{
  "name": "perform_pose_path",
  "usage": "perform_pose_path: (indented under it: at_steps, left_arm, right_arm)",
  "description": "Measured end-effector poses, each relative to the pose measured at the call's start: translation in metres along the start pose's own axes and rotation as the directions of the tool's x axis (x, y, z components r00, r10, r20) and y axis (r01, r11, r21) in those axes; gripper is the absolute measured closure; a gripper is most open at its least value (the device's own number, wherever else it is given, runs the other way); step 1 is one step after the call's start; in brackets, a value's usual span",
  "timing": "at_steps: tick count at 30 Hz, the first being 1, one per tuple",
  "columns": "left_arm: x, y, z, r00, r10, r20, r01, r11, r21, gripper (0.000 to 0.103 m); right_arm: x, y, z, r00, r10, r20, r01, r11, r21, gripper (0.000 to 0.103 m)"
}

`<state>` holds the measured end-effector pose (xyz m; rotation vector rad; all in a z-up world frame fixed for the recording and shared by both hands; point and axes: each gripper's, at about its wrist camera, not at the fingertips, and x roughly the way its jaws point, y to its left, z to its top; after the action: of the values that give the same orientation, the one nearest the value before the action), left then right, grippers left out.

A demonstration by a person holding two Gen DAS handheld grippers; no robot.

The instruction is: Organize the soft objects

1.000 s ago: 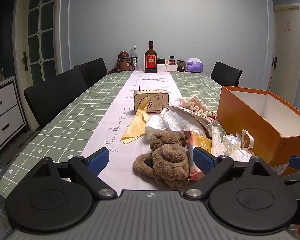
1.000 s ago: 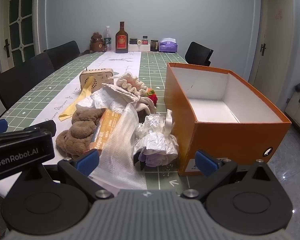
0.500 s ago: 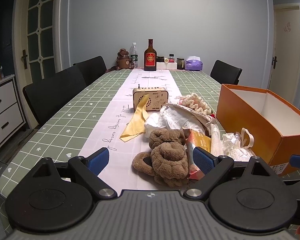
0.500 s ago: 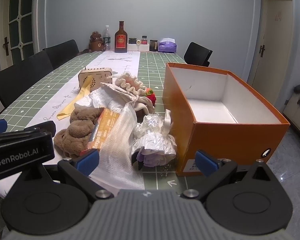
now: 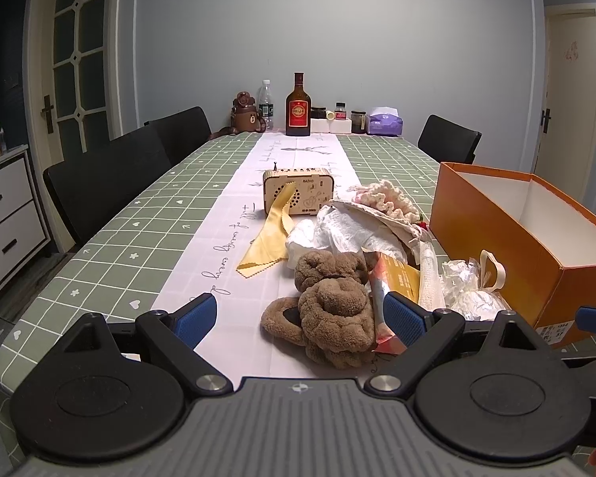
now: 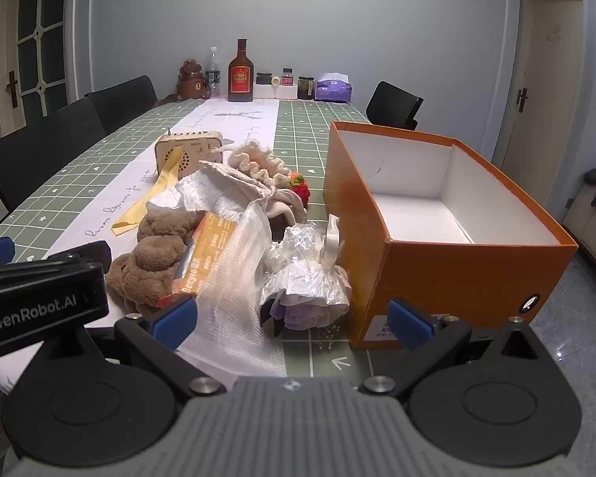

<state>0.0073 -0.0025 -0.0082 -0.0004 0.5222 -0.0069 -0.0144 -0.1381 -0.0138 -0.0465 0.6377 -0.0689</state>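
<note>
A pile of soft things lies at the table's near end: a brown plush toy, a white crumpled cloth, a cream crochet piece, a yellow cloth, a bubble-wrap sheet, an orange packet and a wrapped flower bundle. An open, empty orange box stands to the right. My left gripper is open, just before the plush toy. My right gripper is open, before the bundle and bubble wrap.
A wooden radio stands behind the pile. A bottle, jars, a tissue pack and a bear figure sit at the far end. Black chairs line both sides. A white drawer unit stands at left.
Both grippers have drawn back and risen slightly, so the pile sits a little farther off. Both stay open. Nothing on the table has moved.
</note>
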Motion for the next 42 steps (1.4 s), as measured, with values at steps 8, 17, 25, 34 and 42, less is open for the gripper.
perform_pose_path:
  at_steps: [8, 17, 25, 34, 42]
  left_arm:
    - [0.004, -0.001, 0.0, 1.0, -0.002, -0.011, 0.002, 1.0, -0.002, 0.0]
    - [0.009, -0.003, -0.001, 0.999, -0.022, -0.034, 0.022, 1.0, -0.004, 0.0]
    - [0.011, -0.002, -0.001, 0.999, -0.024, -0.04, 0.023, 1.0, -0.009, 0.0]
    - [0.014, -0.001, 0.002, 0.998, -0.057, -0.031, 0.058, 0.998, 0.022, 0.0]
    - [0.028, 0.011, 0.004, 0.998, -0.046, -0.042, 0.046, 0.999, 0.003, 0.0]
  right_arm:
    - [0.002, -0.001, -0.001, 1.0, 0.001, -0.005, -0.001, 1.0, 0.0, 0.003]
    - [0.007, 0.003, -0.002, 1.0, 0.009, -0.009, -0.01, 1.0, -0.021, 0.003]
    - [0.01, 0.004, -0.003, 1.0, 0.026, -0.013, -0.027, 0.999, -0.019, 0.003]
    - [0.017, 0.0, -0.002, 0.997, 0.072, -0.011, -0.072, 0.997, 0.004, 0.003]
    - [0.042, 0.0, -0.006, 0.996, 0.078, -0.048, -0.078, 0.997, 0.002, 0.003]
